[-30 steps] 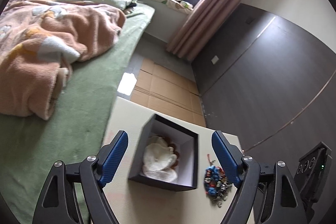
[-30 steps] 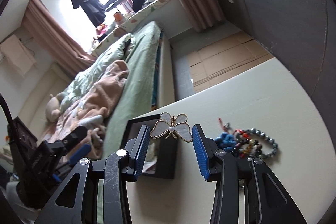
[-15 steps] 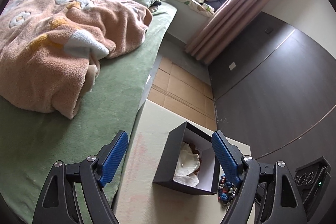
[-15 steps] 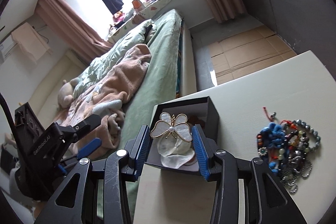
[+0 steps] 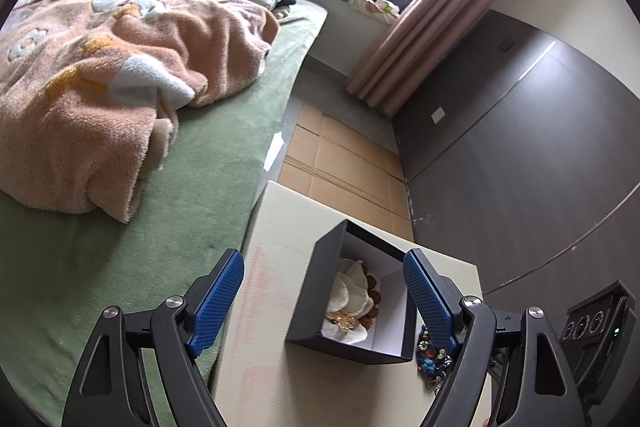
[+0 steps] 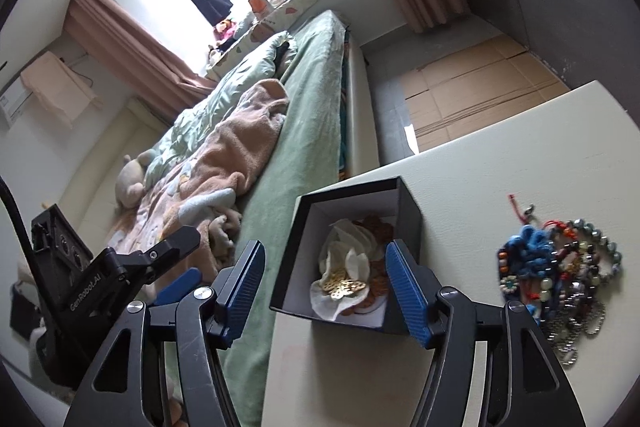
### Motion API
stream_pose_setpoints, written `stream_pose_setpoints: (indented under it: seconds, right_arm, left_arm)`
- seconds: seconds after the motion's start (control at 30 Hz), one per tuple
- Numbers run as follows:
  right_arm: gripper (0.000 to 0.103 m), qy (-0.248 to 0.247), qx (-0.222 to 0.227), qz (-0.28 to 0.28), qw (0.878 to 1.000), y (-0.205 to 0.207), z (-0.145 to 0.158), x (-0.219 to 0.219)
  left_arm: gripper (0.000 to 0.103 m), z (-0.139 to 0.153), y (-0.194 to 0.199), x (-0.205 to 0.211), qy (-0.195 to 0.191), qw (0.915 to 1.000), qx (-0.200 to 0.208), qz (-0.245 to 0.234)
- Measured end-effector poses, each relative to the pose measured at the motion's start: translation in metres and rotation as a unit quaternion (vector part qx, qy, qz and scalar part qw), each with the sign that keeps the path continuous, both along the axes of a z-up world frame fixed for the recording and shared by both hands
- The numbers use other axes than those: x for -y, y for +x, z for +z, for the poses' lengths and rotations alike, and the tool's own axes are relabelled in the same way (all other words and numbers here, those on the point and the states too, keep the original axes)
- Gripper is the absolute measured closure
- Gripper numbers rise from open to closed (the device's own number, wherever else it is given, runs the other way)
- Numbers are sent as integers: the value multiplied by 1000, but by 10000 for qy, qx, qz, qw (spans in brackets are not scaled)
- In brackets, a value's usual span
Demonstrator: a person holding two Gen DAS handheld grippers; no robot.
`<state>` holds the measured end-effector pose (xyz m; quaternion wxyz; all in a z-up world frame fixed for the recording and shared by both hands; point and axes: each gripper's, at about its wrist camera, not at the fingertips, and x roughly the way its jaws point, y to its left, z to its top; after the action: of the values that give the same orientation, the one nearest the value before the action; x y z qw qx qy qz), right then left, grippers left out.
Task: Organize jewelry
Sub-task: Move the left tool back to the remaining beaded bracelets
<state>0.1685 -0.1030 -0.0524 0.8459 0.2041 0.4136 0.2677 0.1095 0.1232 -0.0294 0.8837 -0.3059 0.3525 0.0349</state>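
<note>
A black jewelry box (image 6: pixel 404 227) with a white lining stands on the cream table (image 6: pixel 500 171). Inside lie white shell pieces, brown beads and a gold-backed butterfly brooch (image 6: pixel 344 287), face down. The box also shows in the left wrist view (image 5: pixel 320 287), with the brooch (image 5: pixel 344 319) in it. My right gripper (image 6: pixel 324 291) is open and empty, just above the box. My left gripper (image 5: pixel 320 303) is open and empty, its fingers on either side of the box. A pile of bead bracelets and chains (image 6: pixel 560 279) lies right of the box.
A bed with a green sheet (image 5: pixel 180 211) and a pink blanket (image 5: pixel 100 79) borders the table's left edge. Cardboard sheets (image 5: pixel 340 163) cover the floor beyond the table. A dark wall (image 5: pixel 520 147) runs along the right.
My right gripper opened and let go of the butterfly brooch, which now lies in the box. My left gripper shifted left, so the box sits further right in its view.
</note>
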Motion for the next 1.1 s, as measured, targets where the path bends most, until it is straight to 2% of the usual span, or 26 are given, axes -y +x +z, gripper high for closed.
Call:
stream_pose_setpoints:
  seconds: [0.1, 0.27, 0.43, 0.67, 0.93, 1.1]
  right_arm:
    - [39, 25, -10, -126, 9999, -3, 5, 16]
    - [27, 100, -76, -592, 9982, -11, 11, 54]
    - [26, 193, -308, -1099, 9933, -17, 9, 98]
    - [26, 48, -590, -1427, 9880, -20, 4, 134]
    - [26, -105, -963, -1683, 9810, -24, -7, 156]
    - [26, -146, -1245, -1650, 9783, -24, -16, 163]
  left_arm:
    - [20, -1, 2, 13, -16, 9999, -14, -161]
    - [21, -3, 7, 42, 132, 9982, -59, -577]
    - [21, -2, 11, 68, 319, 9959, -27, -847]
    - [21, -3, 14, 95, 354, 9926, -1, -1161]
    - [21, -11, 20, 135, 548, 9865, -23, -1544]
    - [22, -16, 21, 159, 675, 9811, -18, -1813]
